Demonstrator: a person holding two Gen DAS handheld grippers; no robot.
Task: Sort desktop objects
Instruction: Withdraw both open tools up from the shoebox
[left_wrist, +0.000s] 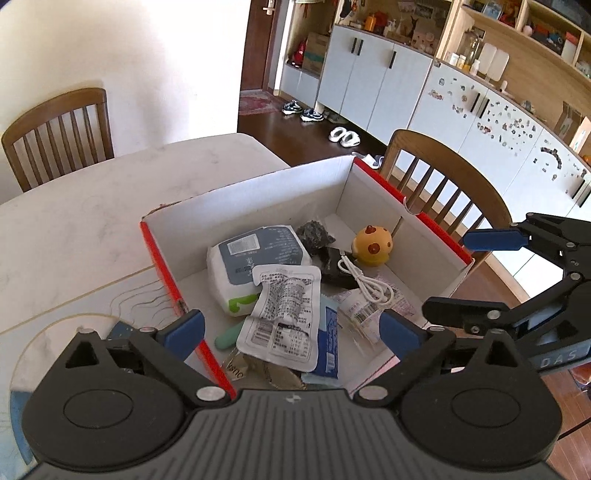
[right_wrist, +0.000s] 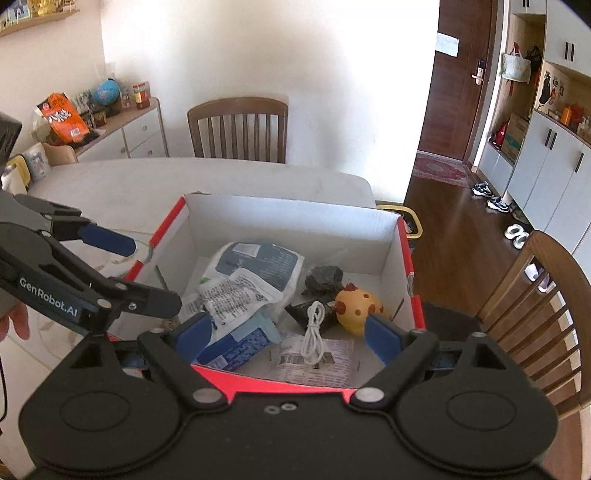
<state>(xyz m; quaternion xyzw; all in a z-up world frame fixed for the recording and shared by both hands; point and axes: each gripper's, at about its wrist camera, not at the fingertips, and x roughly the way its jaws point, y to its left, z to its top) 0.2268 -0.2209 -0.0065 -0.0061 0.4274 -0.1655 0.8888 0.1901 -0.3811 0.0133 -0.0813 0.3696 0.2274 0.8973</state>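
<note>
A red and white cardboard box (left_wrist: 373, 173) (right_wrist: 295, 216) stands on the table and holds several objects: a white and blue pack (left_wrist: 255, 258) (right_wrist: 258, 262), a printed sachet (left_wrist: 284, 310), a yellow spotted mushroom toy (left_wrist: 372, 244) (right_wrist: 356, 306), a coiled white cable (left_wrist: 365, 284) (right_wrist: 314, 332) and a dark crumpled lump (left_wrist: 314, 232) (right_wrist: 323, 278). My left gripper (left_wrist: 291, 332) is open and empty above the box's near end. My right gripper (right_wrist: 288, 332) is open and empty above the box's other side; it also shows in the left wrist view (left_wrist: 465, 277).
The box sits on a pale marble table (left_wrist: 92, 206) (right_wrist: 129, 181). Wooden chairs (left_wrist: 59, 129) (left_wrist: 443, 177) (right_wrist: 240, 125) (right_wrist: 546, 302) stand around it. A mat with line drawings (left_wrist: 92, 306) lies left of the box. A sideboard with snacks (right_wrist: 110, 122) stands behind.
</note>
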